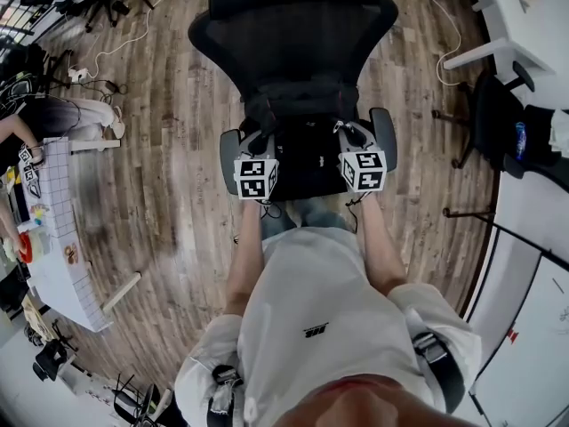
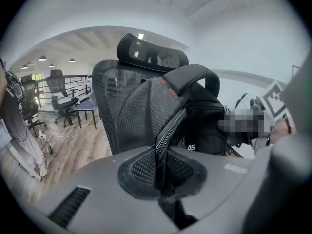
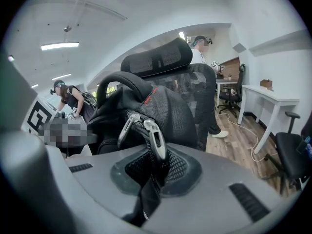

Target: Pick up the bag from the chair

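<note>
A black backpack sits on the seat of a black mesh office chair, right in front of me. My left gripper is at the bag's left side and my right gripper at its right side. In the left gripper view the left gripper is shut on the bag's zippered edge. In the right gripper view the right gripper is shut on the bag's fabric just below two metal zipper pulls. The bag's top handle arches above.
The chair's armrests flank the bag. A white gridded table with small items and a seated person are at the left. White desks, another black chair and floor cables are at the right.
</note>
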Tool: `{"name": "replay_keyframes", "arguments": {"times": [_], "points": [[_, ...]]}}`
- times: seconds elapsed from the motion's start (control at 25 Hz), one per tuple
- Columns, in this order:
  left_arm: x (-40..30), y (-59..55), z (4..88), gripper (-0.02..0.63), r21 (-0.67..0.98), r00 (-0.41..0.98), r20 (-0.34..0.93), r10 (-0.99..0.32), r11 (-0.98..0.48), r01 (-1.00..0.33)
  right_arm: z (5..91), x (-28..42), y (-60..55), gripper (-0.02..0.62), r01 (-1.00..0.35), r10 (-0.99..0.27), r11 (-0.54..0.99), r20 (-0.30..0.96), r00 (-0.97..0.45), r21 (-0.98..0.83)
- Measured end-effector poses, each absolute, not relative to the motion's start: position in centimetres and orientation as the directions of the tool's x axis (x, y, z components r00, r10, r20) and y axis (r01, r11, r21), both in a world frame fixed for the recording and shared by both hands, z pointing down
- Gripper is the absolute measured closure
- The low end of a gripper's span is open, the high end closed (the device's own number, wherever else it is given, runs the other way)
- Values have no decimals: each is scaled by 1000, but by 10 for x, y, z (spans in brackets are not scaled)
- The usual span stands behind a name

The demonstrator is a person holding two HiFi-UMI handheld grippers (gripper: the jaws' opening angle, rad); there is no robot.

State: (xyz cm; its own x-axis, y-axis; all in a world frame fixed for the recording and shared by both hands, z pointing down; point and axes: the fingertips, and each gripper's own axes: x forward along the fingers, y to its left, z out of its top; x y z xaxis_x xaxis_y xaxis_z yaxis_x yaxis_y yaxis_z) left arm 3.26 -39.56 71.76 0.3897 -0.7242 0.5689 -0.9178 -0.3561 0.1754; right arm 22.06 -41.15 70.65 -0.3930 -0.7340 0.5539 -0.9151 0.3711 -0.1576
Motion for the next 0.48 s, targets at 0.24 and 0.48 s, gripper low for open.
{"name": "replay_keyframes", "arguments": {"times": [0.24, 0.48], "points": [[28, -390, 694, 584, 190, 390, 539, -747, -343, -920, 687, 218, -401, 584, -916, -740, 347, 541, -399, -200], [34, -381, 662, 584, 174, 396, 503, -768, -359, -917, 656, 225, -388, 584, -908, -750, 372, 515, -415, -191]]}}
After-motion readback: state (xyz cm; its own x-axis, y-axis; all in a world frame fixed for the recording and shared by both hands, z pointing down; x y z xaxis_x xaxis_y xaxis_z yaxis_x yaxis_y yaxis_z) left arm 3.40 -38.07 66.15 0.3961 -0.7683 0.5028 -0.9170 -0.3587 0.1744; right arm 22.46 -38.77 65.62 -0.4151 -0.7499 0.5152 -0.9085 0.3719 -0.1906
